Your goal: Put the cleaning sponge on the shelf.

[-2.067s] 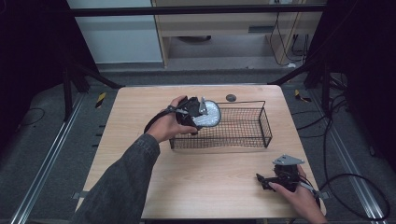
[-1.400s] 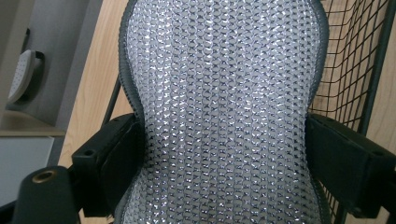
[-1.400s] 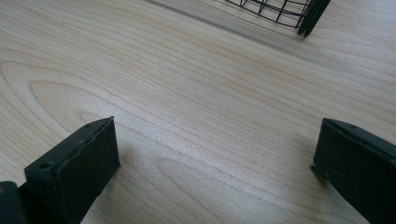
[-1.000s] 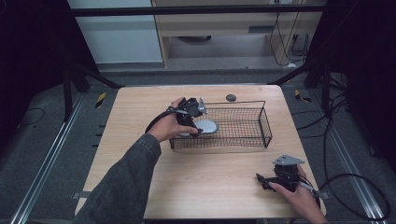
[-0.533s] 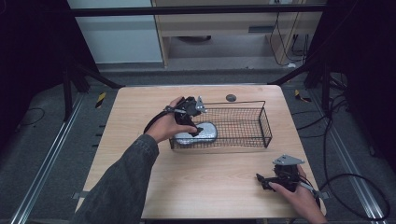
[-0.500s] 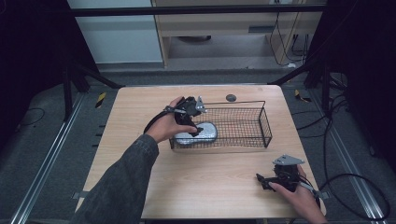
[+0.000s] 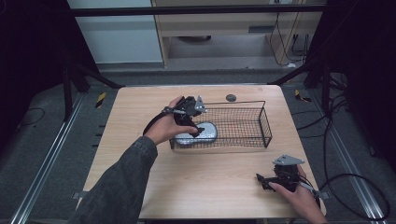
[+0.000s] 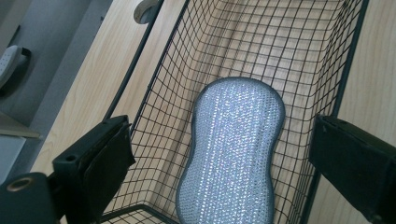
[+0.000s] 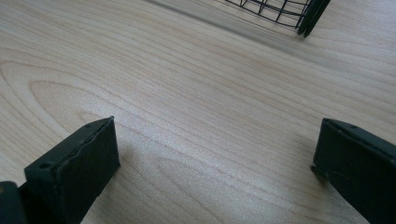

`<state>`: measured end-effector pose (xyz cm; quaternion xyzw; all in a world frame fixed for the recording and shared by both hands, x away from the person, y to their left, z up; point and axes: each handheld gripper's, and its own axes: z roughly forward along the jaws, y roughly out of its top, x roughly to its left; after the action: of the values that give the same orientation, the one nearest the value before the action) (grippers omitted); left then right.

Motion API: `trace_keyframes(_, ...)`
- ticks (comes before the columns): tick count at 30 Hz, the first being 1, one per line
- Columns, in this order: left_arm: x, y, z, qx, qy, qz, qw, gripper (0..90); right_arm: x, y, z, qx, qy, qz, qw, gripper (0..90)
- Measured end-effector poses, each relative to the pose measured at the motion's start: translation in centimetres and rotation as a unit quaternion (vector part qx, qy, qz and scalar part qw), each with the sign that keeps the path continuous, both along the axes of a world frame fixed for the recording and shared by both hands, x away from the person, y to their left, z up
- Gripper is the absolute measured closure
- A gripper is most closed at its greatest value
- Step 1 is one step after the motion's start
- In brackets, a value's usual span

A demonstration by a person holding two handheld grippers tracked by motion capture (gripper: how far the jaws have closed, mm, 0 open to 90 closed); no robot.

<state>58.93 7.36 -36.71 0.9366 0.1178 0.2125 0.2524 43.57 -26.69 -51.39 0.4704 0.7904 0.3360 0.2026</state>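
Observation:
A silver mesh scouring sponge (image 7: 209,132) (image 8: 233,149) lies flat on the floor of the black wire basket (image 7: 261,122) (image 8: 154,70), at its left end. My left gripper (image 7: 193,126) (image 8: 222,127) hangs just above that end, open, with its jaws standing wide on either side of the sponge and apart from it. Near the table's front right corner my right gripper (image 7: 261,181) (image 9: 217,135) rests low over bare wood, open with nothing between its jaws. A corner of the basket (image 9: 299,14) shows far ahead of it.
A small dark round disc (image 7: 230,97) (image 8: 144,7) lies on the wooden table (image 7: 140,116) just behind the basket. The basket's right half holds nothing. Dark frame posts and cables surround the table on the floor.
The left gripper carried the sponge down from above the basket's left rim, laid it flat inside and let go. The right gripper has not moved.

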Motion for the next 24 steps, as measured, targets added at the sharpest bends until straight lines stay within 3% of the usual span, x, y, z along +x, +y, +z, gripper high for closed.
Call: trace_keyframes(24, -3.8, -0.1, 0.1, -0.063, 0.016, -0.005, 0.9978, 3.5, 0.0, 0.0, 0.0, 0.000, 0.000, 0.000, 1.0000, 0.3)
